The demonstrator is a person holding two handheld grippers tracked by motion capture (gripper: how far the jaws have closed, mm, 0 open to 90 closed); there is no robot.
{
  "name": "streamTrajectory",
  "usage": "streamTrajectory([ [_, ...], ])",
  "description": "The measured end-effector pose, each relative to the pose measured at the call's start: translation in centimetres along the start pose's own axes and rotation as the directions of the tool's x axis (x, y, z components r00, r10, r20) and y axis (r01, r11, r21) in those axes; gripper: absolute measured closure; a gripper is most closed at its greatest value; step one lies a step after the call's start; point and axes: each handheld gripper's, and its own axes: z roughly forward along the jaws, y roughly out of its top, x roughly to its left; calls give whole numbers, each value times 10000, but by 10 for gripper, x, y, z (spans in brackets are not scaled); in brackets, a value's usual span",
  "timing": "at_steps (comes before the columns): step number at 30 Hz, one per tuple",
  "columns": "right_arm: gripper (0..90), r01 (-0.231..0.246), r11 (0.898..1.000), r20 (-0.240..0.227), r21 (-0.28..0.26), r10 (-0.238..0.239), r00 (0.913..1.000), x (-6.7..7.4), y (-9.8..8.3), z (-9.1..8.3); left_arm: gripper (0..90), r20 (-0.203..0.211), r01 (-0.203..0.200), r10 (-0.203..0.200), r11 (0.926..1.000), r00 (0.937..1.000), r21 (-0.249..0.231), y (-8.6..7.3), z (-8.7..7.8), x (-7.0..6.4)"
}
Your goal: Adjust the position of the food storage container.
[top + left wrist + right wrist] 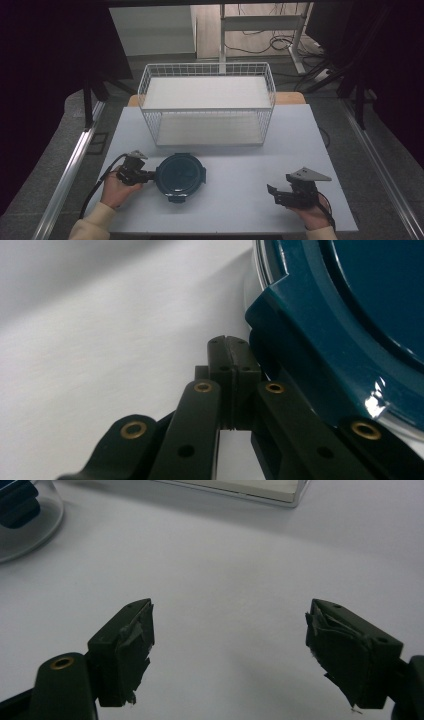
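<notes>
Pressing together with no gap between them, the jaws of the left gripper (230, 347) sit at the left edge of the round container with a dark teal lid (180, 175), just beside one of its lid clips (280, 315); whether they pinch anything or merely touch the clip cannot be told. The jaws of the right gripper (230, 645) stand wide apart and hold nothing, resting over bare table (240, 200) well to the right of the container. Judged from this, the work is at an early stage: the lid is on, the container stands on the table near the front edge, and nothing lies in the white wire basket (207, 107) behind it. Left to do, probably, is freeing or moving the container. Nothing stands between container and basket; the basket's front wall is the 1 obstacle to clear
</notes>
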Motion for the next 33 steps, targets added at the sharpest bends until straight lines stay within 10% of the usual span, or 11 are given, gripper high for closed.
streamTrajectory([
  [7, 193, -3, 10000, 22, 16, 3, 10000, 0, -1, 0, 900, 776, -68, 61, 9999, 9970, 86, 0, 20, -16],
  [33, 193, 29, 10000, -6, 2, -29, 10000, -1, -1, -1, 900, 1317, -683, 668, 9976, 9890, 71, 32, 40, -56],
])
